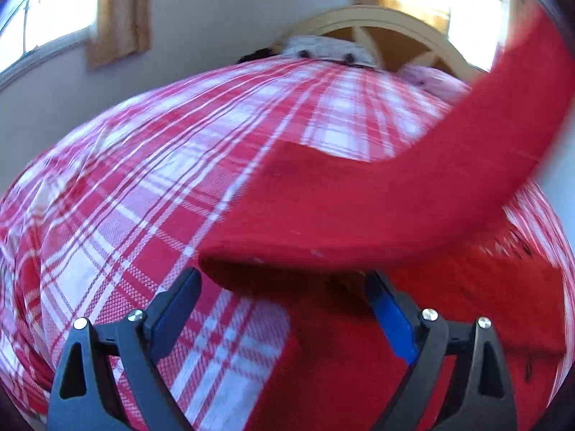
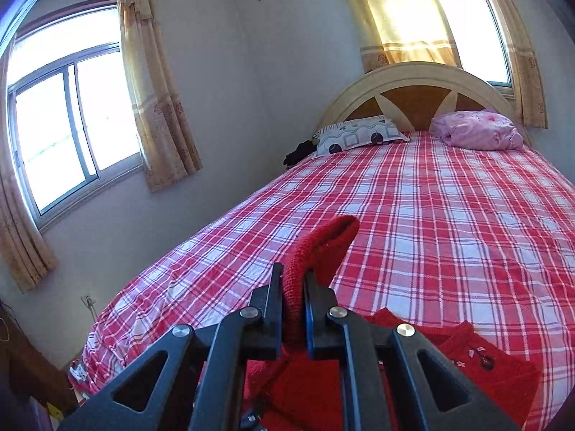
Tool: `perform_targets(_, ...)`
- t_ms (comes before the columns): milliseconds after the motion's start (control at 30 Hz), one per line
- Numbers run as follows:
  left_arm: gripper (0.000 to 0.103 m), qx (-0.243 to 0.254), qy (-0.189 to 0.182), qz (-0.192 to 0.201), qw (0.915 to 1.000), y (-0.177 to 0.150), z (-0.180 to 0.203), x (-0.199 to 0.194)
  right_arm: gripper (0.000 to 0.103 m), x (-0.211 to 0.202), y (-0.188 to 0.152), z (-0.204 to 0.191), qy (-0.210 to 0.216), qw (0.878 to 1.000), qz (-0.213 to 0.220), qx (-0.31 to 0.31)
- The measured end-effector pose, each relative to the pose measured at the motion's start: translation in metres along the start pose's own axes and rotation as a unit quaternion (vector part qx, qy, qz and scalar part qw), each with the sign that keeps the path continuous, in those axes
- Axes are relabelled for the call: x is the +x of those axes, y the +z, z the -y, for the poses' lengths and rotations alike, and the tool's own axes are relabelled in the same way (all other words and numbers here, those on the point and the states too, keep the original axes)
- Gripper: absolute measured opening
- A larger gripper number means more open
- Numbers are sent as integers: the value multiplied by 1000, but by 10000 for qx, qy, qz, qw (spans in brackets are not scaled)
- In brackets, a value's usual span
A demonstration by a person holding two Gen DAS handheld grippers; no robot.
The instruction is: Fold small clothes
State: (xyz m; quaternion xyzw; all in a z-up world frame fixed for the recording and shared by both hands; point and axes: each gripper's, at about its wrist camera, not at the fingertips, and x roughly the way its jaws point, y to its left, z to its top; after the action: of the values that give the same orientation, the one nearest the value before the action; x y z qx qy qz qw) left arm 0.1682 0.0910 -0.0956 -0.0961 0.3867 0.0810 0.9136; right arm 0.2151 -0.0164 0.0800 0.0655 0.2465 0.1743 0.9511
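Note:
A red knit garment (image 1: 359, 208) lies on the red-and-white plaid bedsheet (image 1: 143, 179). In the left wrist view one long red part rises up to the upper right, lifted off the bed. My left gripper (image 1: 284, 280) is open, its jaws wide apart just below a folded edge of the garment, holding nothing. In the right wrist view my right gripper (image 2: 293, 280) is shut on a red knit edge (image 2: 323, 248) of the garment and holds it up above the bed. The rest of the garment (image 2: 467, 359) lies below at the lower right.
A patterned pillow (image 2: 359, 136) and a pink bundle (image 2: 478, 131) lie by the arched headboard (image 2: 413, 82). A dark item (image 2: 298, 152) sits at the bed's far left edge. Windows with curtains are on the left wall (image 2: 64, 125) and behind the headboard.

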Motion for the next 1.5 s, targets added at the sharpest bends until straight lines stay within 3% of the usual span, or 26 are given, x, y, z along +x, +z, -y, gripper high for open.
perform_targets(100, 95, -164, 140, -322, 9993, 0, -8, 15, 9, -13, 0, 20, -138, 9999, 58, 87)
perform_targets(333, 95, -189, 170, -357, 9990, -4, -21, 10, 9, -53, -28, 85, -619, 9972, 23, 425)
perform_targets(500, 95, -146, 201, -372, 9990, -6, -24, 11, 9, -63, -87, 141, -1153, 9881, -268, 981)
perform_targets(667, 95, 27, 283, -360, 9989, -6, -17, 12, 9, -40, -154, 179, -1833, 9715, -985, 1139)
perform_targets(733, 95, 103, 236, -389, 9989, -7, -17, 10, 9, -34, -172, 186, -1967, 9662, -1243, 1112)
perform_targets(933, 95, 582, 66, -437, 9973, -15, -23, -12, 11, -67, -182, 196, -1820, 9674, -1051, 1415)
perform_targets(1067, 95, 761, 73, -13, 9971, -8, -24, -32, 12, -101, -177, 183, -2672, 9549, -709, 1086)
perform_targets(1133, 95, 866, 52, 228, 9960, 2, -15, -35, 12, -106, -171, 177, -2599, 9582, -534, 1073)
perform_targets(1200, 95, 947, 49, 327, 9950, 11, -4, -32, 12, -98, -164, 167, -2258, 9669, -551, 1052)
perform_targets(1300, 95, 1083, 45, 445, 9931, 18, 15, -19, 12, -69, -159, 147, -2078, 9734, -752, 601)
perform_targets(1367, 95, 1184, 149, 341, 9923, 19, 24, -5, 12, -50, -164, 142, -2075, 9725, -982, 400)
perform_targets(1433, 95, 1231, 167, 164, 9921, 17, 29, 5, 12, -32, -176, 152, -2246, 9633, -1375, 511)
perform_targets(1500, 95, 1295, 142, -133, 9914, 13, 30, 19, 12, -33, -182, 165, -2200, 9639, -1328, 703)
